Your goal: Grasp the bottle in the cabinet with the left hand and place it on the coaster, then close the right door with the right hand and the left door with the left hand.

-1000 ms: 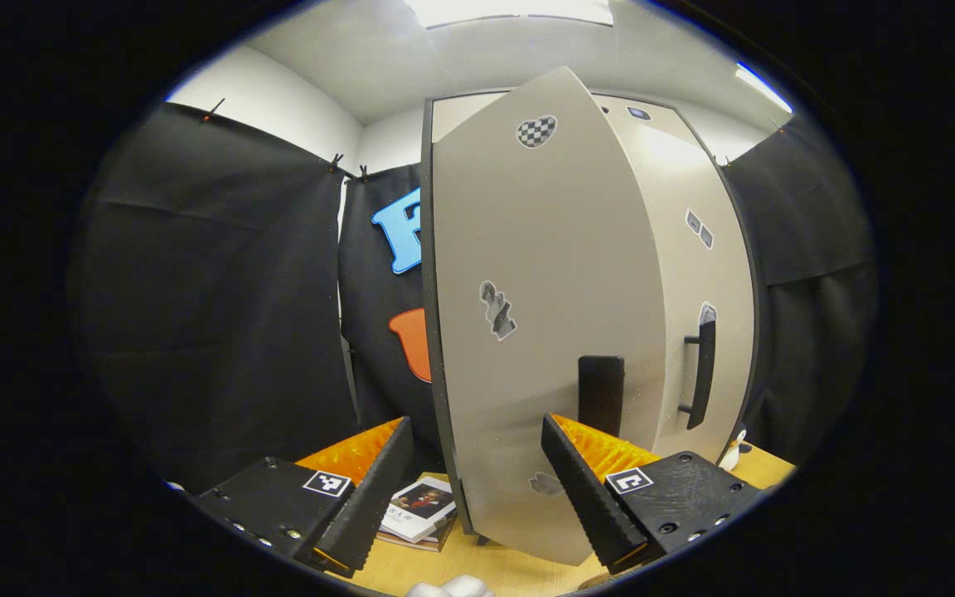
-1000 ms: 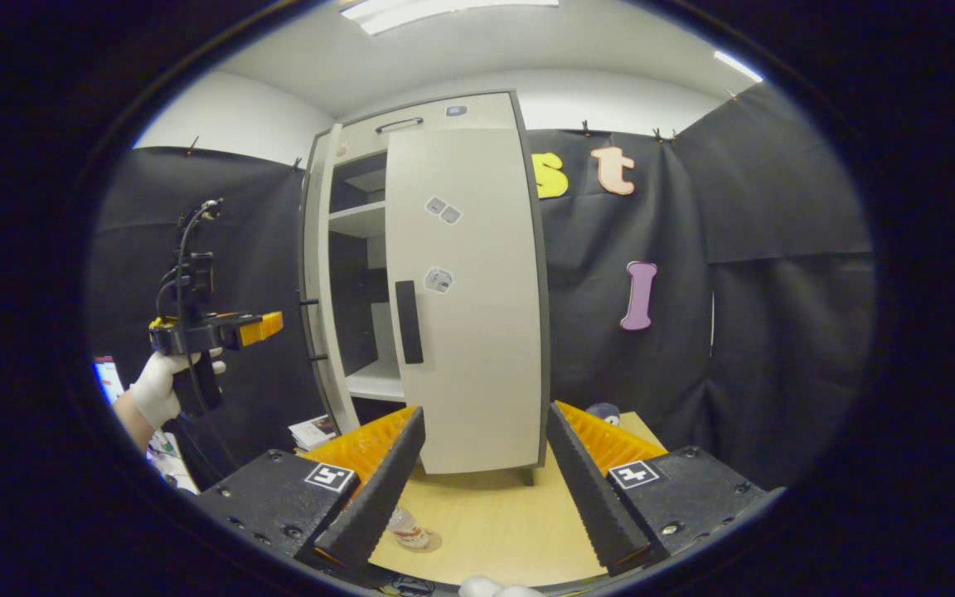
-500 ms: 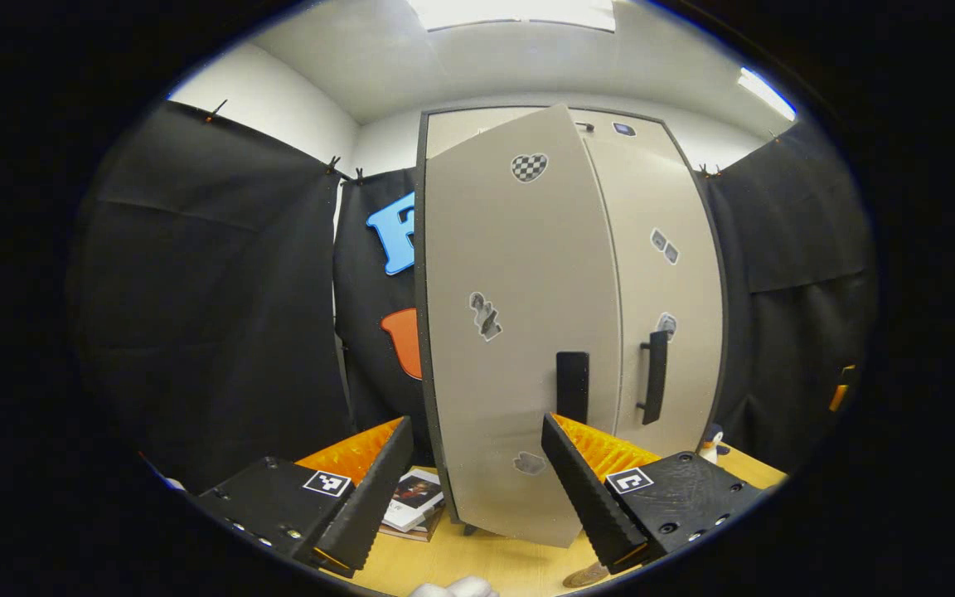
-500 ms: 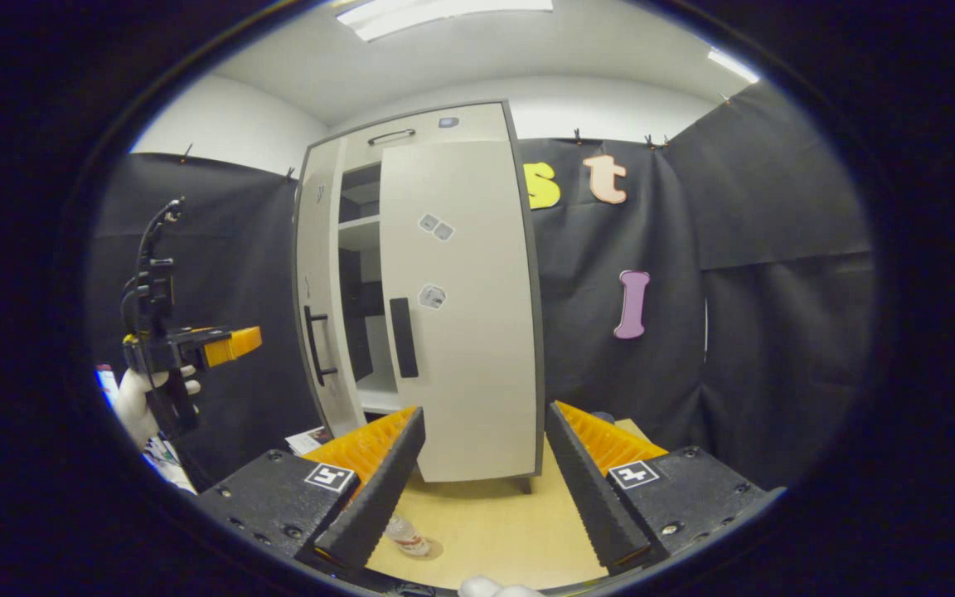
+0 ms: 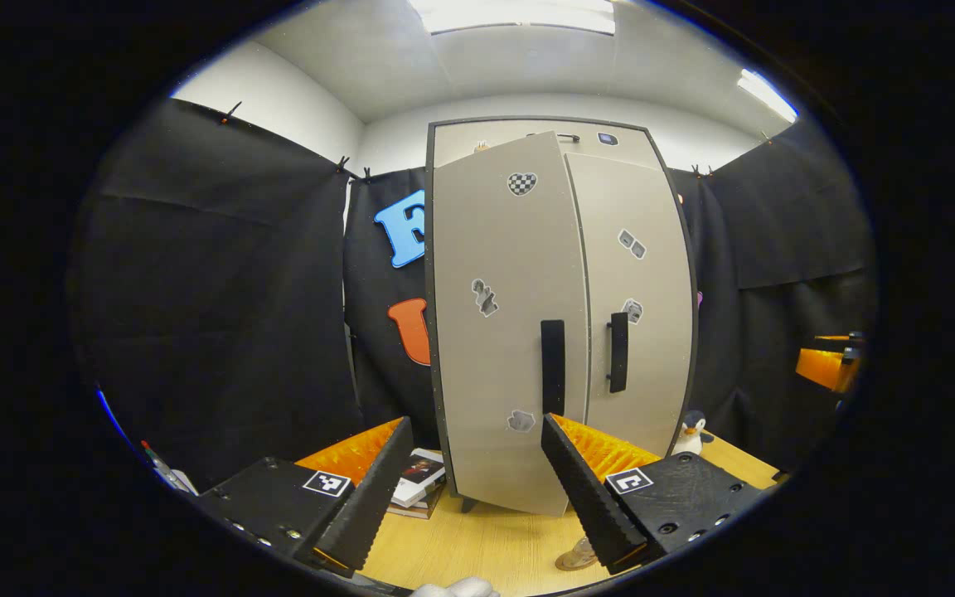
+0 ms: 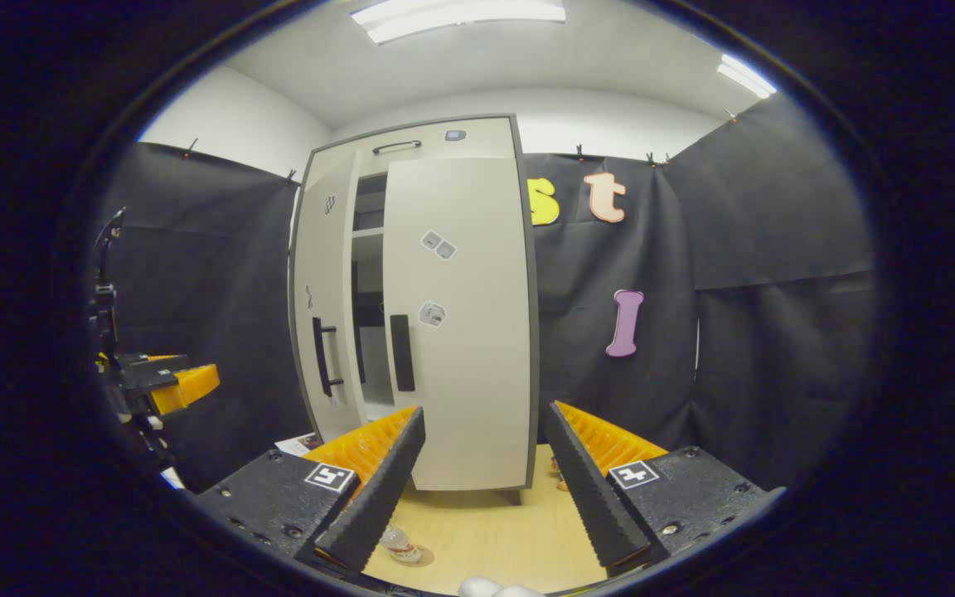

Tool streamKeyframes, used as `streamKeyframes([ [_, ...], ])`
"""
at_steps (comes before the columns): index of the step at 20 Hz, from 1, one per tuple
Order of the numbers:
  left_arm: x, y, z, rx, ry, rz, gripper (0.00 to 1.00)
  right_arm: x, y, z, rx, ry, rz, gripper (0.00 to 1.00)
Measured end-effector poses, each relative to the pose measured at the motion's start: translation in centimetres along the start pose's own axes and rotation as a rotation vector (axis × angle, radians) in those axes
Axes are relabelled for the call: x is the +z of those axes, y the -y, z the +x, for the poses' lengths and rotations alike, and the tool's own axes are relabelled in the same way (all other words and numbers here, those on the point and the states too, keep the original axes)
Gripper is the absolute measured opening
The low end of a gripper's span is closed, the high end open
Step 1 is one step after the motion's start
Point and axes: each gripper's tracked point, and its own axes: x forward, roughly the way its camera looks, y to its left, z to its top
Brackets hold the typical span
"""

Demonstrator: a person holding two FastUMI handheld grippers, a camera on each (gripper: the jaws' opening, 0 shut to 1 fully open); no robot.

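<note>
Cabinet (image 5: 560, 315) stands at the far side of the wooden surface (image 5: 494, 547), against the black cloth wall. In the left gripper view we see its left door (image 5: 502, 332) swung nearly shut, its free edge a little proud of the right door (image 5: 635, 315), which lies flat against the frame. In the right gripper view we see a dark gap between the two doors, with a shelf edge inside. Each door carries a black handle near the middle seam and a few small stickers. Our left tongs (image 5: 473, 489) hang wide apart in front of the left door, holding nothing and touching nothing. Our right tongs (image 6: 486, 485) are also spread wide and empty, facing the right door from a short way off. In the right gripper view the bottle (image 6: 399, 543) stands on the coaster (image 6: 419, 554) on the near part of the surface, just beside the left finger (image 6: 378, 489) of the right tongs; only its lower part shows. In the left gripper view we see the coaster's edge at the bottom, by the right finger (image 5: 585, 489). A stack of books (image 5: 419, 493) lies on the surface left of the cabinet, and a small penguin figure (image 5: 693, 433) stands to its right. The other tongs appear at the left edge of the right gripper view, well apart from the cabinet.
</note>
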Motion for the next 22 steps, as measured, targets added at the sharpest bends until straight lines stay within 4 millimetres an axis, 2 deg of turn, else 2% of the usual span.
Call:
streamKeyframes([
  [2,-0.6,-0.1,-1.2,0.007,-0.008,0.018,0.96,-0.2,0.0,-0.3,-0.008,0.004,-0.001,0.94],
  [3,-0.9,0.0,-1.9,0.007,-0.011,0.020,0.96,-0.4,0.0,-0.5,-0.013,0.002,0.001,0.96],
  [7,-1.1,0.1,-3.1,0.008,-0.011,0.010,0.96,-1.4,-0.4,-1.0,-0.005,-0.016,0.002,0.96],
  [14,-1.0,0.3,-3.4,0.004,-0.012,0.004,0.96,-1.8,-0.3,-1.8,-0.012,-0.027,0.008,0.96],
  [22,-0.8,0.5,-3.4,0.004,-0.008,-0.005,0.96,-1.8,-0.5,-1.5,-0.008,-0.021,0.006,0.96],
])
